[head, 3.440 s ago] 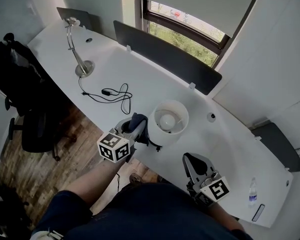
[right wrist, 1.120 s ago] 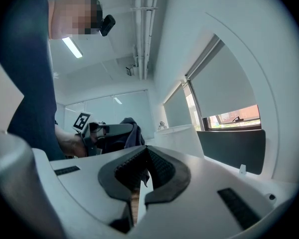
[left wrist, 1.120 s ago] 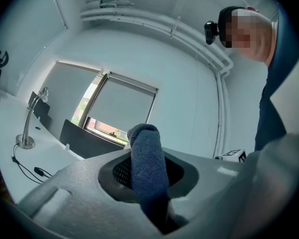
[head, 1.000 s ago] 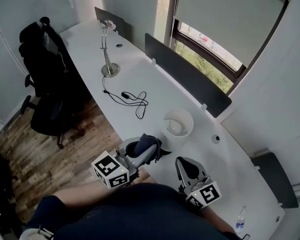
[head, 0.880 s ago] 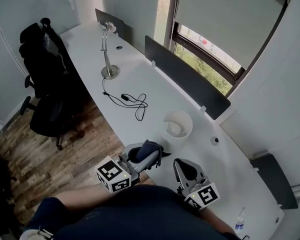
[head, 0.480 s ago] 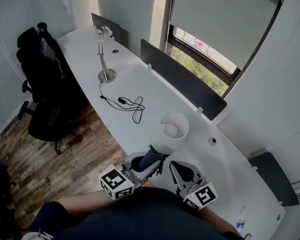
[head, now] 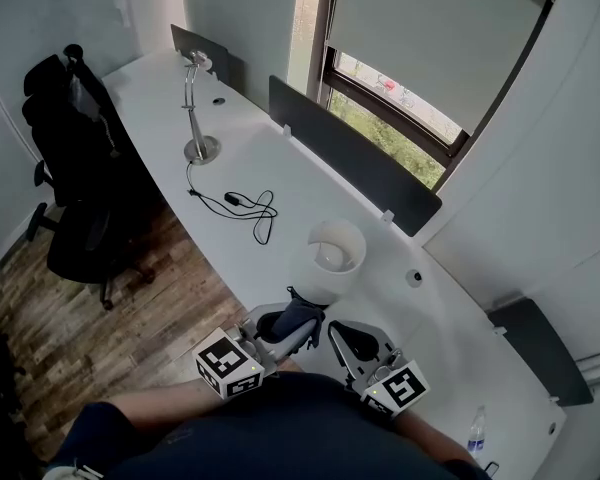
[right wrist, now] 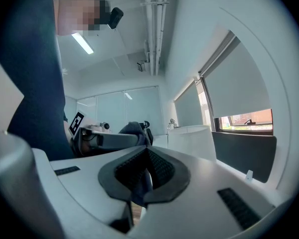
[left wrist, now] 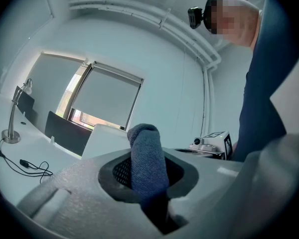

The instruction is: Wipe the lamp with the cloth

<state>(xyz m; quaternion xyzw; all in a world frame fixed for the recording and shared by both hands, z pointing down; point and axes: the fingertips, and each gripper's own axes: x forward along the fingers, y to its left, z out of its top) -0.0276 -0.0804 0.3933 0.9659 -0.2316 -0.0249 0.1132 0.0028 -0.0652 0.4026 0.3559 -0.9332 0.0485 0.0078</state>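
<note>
The lamp [head: 333,255], with a white drum shade, stands on the white desk [head: 280,183] near its front edge. My left gripper [head: 285,326] is shut on a dark blue cloth [head: 294,318] and is held just short of the shade, close to my body. In the left gripper view the cloth [left wrist: 147,158] sticks up between the jaws, with the shade [left wrist: 107,139] behind it. My right gripper [head: 340,334] is shut with nothing in it, just right of the left one. In the right gripper view the shade [right wrist: 190,136] stands ahead and the cloth [right wrist: 132,130] shows at the left.
A silver desk lamp [head: 193,108] stands far left on the desk, with a black cable [head: 245,206] coiled near it. A dark divider panel [head: 350,153] runs along the back edge. A black office chair [head: 65,168] is on the left. A water bottle [head: 477,430] stands far right.
Both grippers have drawn back from the lampshade toward my body and come closer together. The cloth, beside the shade earlier, is now clear of it.
</note>
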